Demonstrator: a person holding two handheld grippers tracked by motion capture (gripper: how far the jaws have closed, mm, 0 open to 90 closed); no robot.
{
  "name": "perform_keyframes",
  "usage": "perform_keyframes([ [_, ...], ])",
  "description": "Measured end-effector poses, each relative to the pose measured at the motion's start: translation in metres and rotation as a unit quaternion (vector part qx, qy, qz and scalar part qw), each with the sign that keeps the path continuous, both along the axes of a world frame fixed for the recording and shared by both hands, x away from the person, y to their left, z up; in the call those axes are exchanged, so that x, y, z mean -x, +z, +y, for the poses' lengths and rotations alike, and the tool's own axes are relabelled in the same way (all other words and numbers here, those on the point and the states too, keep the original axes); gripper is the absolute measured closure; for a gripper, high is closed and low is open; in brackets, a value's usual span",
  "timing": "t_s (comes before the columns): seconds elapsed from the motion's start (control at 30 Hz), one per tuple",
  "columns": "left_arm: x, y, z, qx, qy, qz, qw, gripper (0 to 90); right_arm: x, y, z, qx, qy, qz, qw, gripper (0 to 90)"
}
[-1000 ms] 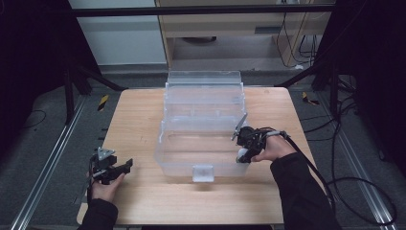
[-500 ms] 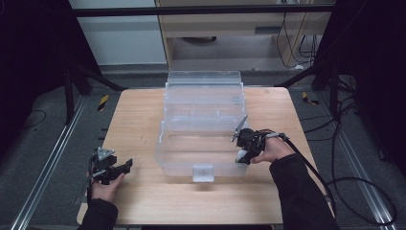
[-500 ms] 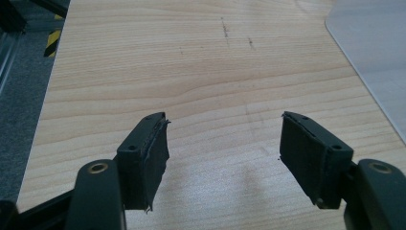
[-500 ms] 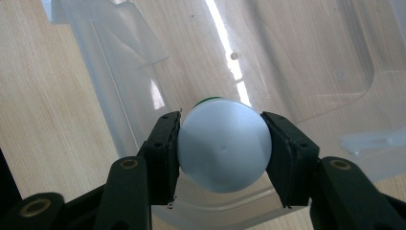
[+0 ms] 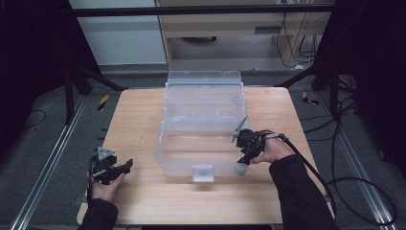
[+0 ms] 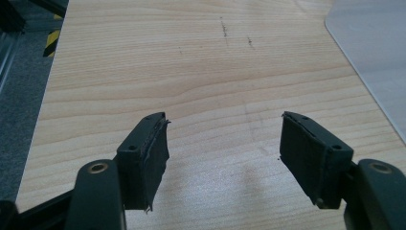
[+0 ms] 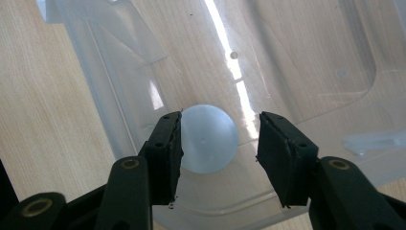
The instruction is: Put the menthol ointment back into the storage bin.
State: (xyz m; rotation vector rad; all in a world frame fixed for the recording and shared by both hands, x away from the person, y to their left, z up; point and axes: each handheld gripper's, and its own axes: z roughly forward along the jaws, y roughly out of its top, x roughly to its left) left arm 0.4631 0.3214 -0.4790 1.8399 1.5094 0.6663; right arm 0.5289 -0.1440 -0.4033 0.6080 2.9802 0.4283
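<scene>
The left tongs [image 5: 125,167] lay low on the near left part of the wooden counter [image 5: 139,120], held in the person's left hand [image 5: 104,184]. They pointed across toward the box. In the left gripper view their two black pads [image 6: 143,158] stood wide apart with only bare wood between them, so they were let go and held nothing.

The right tongs [image 5: 241,162] were at the near right corner of the clear plastic box [image 5: 203,115]. The right hand [image 5: 272,149] came in from the right side, and the tongs tipped down and toward the near edge. A pale round ball [image 7: 209,138] sat between their pads. The left pad touched the ball, and a gap showed beside the other pad. The ball is round, so it had no long side and pointed no way. In the high view the ball [image 5: 239,168] sat low at the tip, just by the box's front wall.

The box ran long from near to far, with its clear lid [image 5: 203,79] open at the back.
</scene>
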Motion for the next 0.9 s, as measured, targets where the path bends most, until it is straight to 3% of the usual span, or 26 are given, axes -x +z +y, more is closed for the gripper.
perform_keyframes([
  [0.13, 0.0, 0.0, 0.0, 0.001, 0.0, -0.001, 1.0, 33.3, 0.001, 0.003, -0.001, -0.008, -0.005, -0.006, 0.9999, 48.2],
  [0.3, 0.001, 0.001, 0.0, 0.002, 0.0, -0.003, 1.0, 33.3, 0.005, 0.014, -0.008, -0.042, -0.029, -0.025, 0.9984, 42.8],
  [0.37, 0.001, 0.001, 0.0, 0.002, 0.0, -0.003, 1.0, 33.2, 0.008, 0.021, -0.013, -0.061, -0.041, -0.041, 0.9965, 40.9],
  [0.5, 0.001, 0.001, 0.0, 0.002, 0.001, -0.003, 1.0, 33.2, 0.016, 0.036, -0.026, -0.107, -0.064, -0.091, 0.988, 34.3],
  [0.53, 0.001, 0.001, 0.0, 0.002, 0.001, -0.003, 1.0, 33.2, 0.016, 0.036, -0.026, -0.107, -0.064, -0.091, 0.988, 34.3],
  [0.6, 0.001, 0.001, 0.001, 0.002, 0.002, -0.002, 1.0, 33.3, 0.019, 0.04, -0.033, -0.135, -0.079, -0.103, 0.9823, 33.0],
  [0.63, 0.001, 0.0, 0.001, 0.002, 0.002, -0.002, 1.0, 33.3, 0.023, 0.042, -0.041, -0.153, -0.095, -0.111, 0.9774, 29.9],
  [0.67, 0.001, 0.0, 0.001, 0.002, 0.002, -0.001, 1.0, 33.3, 0.025, 0.042, -0.045, -0.16, -0.103, -0.117, 0.9747, 29.3],
  [0.7, 0.001, 0.0, 0.001, 0.002, 0.002, -0.001, 1.0, 33.3, 0.025, 0.042, -0.045, -0.16, -0.103, -0.117, 0.9747, 29.3],
  [0.73, 0.001, 0.0, 0.0, 0.003, 0.002, -0.002, 1.0, 33.4, 0.028, 0.04, -0.055, -0.172, -0.122, -0.132, 0.9686, 29.2],
  [0.77, 0.001, 0.0, 0.0, 0.003, 0.002, -0.002, 1.0, 33.4, 0.028, 0.04, -0.055, -0.172, -0.122, -0.132, 0.9686, 29.2],
  [0.8, 0.001, 0.0, 0.0, 0.002, 0.002, -0.003, 1.0, 33.4, 0.03, 0.039, -0.059, -0.175, -0.13, -0.136, 0.9664, 28.9],
  [0.83, 0.001, 0.001, 0.0, 0.003, 0.002, -0.003, 1.0, 33.9, 0.031, 0.038, -0.063, -0.185, -0.142, -0.141, 0.962, 27.6],
  [0.87, 0.001, 0.001, 0.0, 0.004, 0.001, -0.004, 1.0, 35.3, 0.035, 0.034, -0.074, -0.211, -0.176, -0.152, 0.9494, 25.3],
  [0.9, 0.001, 0.001, 0.001, 0.004, 0.001, -0.003, 1.0, 36.0, 0.036, 0.033, -0.078, -0.217, -0.185, -0.157, 0.9455, 24.5],
])
